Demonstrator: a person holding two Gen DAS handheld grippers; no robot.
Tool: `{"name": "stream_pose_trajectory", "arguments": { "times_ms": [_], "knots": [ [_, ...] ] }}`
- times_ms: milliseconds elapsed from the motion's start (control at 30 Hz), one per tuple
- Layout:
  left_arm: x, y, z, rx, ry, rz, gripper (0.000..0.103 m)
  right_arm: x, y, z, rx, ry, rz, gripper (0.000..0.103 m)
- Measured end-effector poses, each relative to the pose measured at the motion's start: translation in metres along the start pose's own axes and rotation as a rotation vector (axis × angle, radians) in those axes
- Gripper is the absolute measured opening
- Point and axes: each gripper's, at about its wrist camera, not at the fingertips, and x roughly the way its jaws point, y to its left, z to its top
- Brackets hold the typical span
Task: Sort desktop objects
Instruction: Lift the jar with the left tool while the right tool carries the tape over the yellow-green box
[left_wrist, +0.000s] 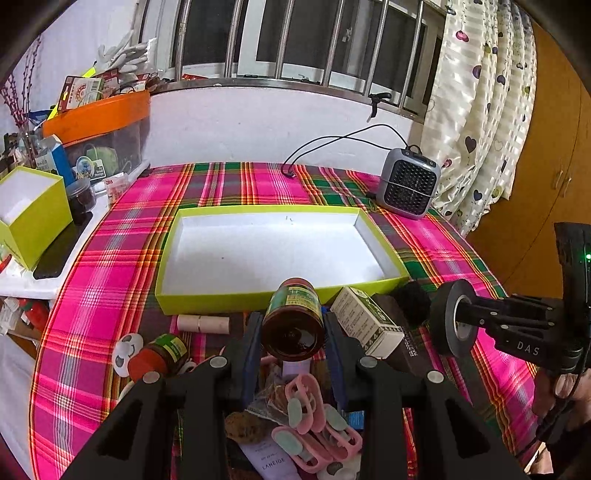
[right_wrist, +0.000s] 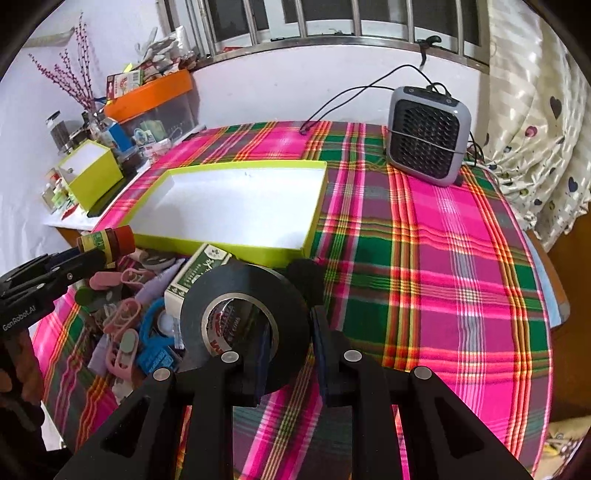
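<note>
From the left wrist camera, the left gripper is clenched on a brown glass jar with a green label and dark red lid. The jar is held sideways by its body, base toward the camera, lifted just in front of a shallow lime-green cardboard tray with a white inside. The tray is empty, and it is probably where the sorted things go. Below the jar, in front of the tray, lies a pile of pink plastic clips, a second small red-lidded jar and a green-and-white carton. To the right, the right gripper carries a roll of black tape.

From the right wrist camera, the right gripper grips that tape roll through its wall, one finger inside the core and one outside, a hold that suits a ring. The roll hangs in front of the tray's near wall. At left, the left gripper holds the jar by the tray's near left corner.
</note>
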Motion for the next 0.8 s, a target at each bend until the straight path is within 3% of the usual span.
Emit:
{"name": "stream_pose_trajectory", "arguments": {
  "times_ms": [800],
  "knots": [
    [0.027, -0.005, 0.033, 0.017, -0.029, -0.008, 0.033, 0.028, -0.004, 0.050, -0.032, -0.034, 0.001, 0.022]
  ]
}}
